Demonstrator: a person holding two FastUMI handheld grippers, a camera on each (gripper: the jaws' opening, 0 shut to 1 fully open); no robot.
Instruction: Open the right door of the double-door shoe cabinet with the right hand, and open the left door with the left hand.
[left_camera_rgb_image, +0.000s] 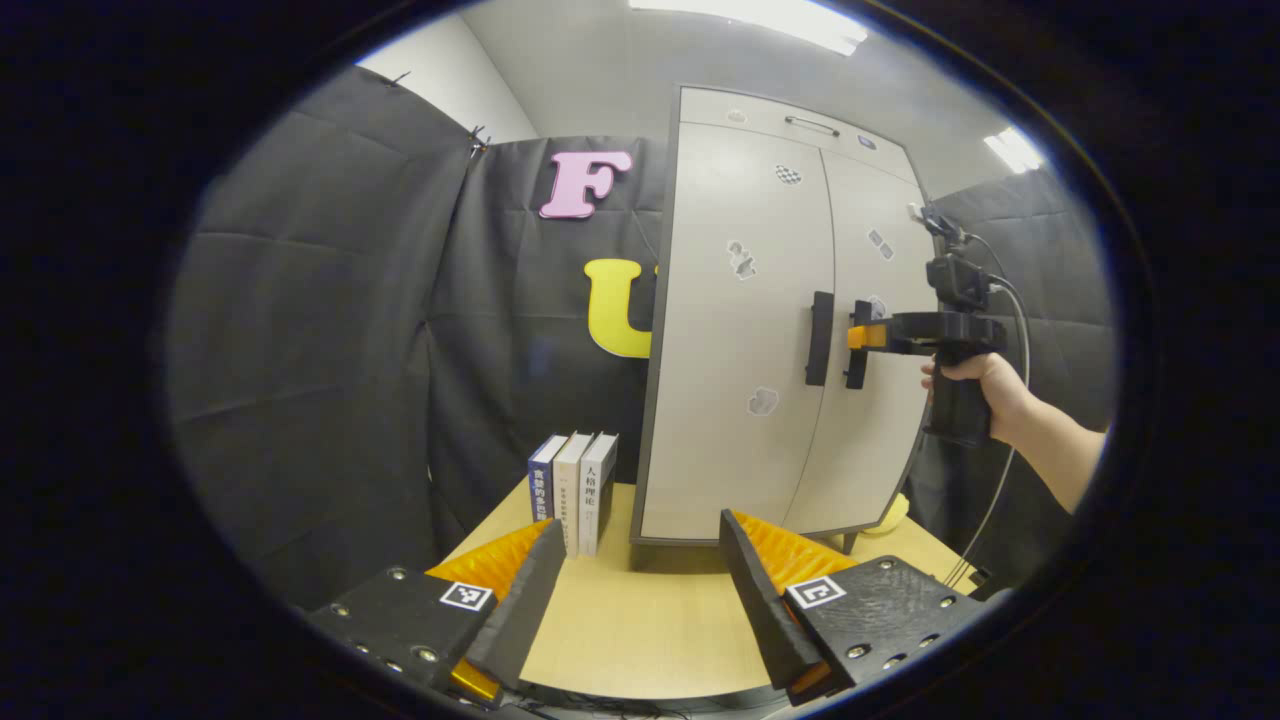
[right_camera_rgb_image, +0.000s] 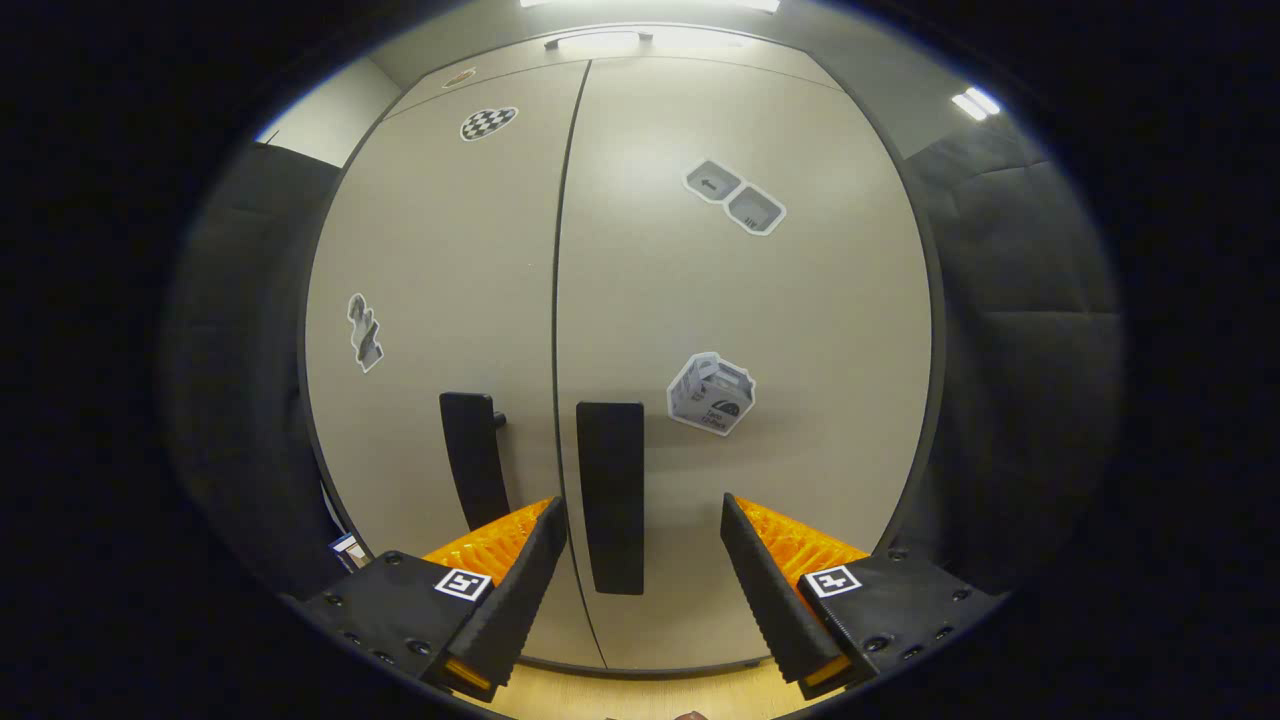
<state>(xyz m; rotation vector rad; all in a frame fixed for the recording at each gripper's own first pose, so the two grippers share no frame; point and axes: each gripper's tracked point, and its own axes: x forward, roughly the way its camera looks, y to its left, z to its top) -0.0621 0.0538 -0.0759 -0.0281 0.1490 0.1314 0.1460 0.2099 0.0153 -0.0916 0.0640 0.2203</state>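
From where I sit, nothing is open yet: both doors of the shoe cabinet lie flush, the seam between them unbroken top to bottom. Going left to right in the right gripper view, the left door carries its dark left handle just beyond my left-hand finger; the right handle stands upright between the jaws, nearer the left finger, with a clear gap on each side. So the right gripper is spread wide and has nothing clamped; I judge it lined up for the grasp, with the squeeze and pull on the right door not yet done.

In the left gripper view, the left gripper hangs back over the counter, its jaws also wide apart and empty. A row of books stands beyond the left finger, just beside the cabinet's lower corner; the cabinet rises ahead of and above the jaws. Farther right, the person's hand holds the other gripper up to the handles.

Both openings are left, then, the left door untouched.

The counter is pale wood; black cloth lines the booth, with strip lights overhead.
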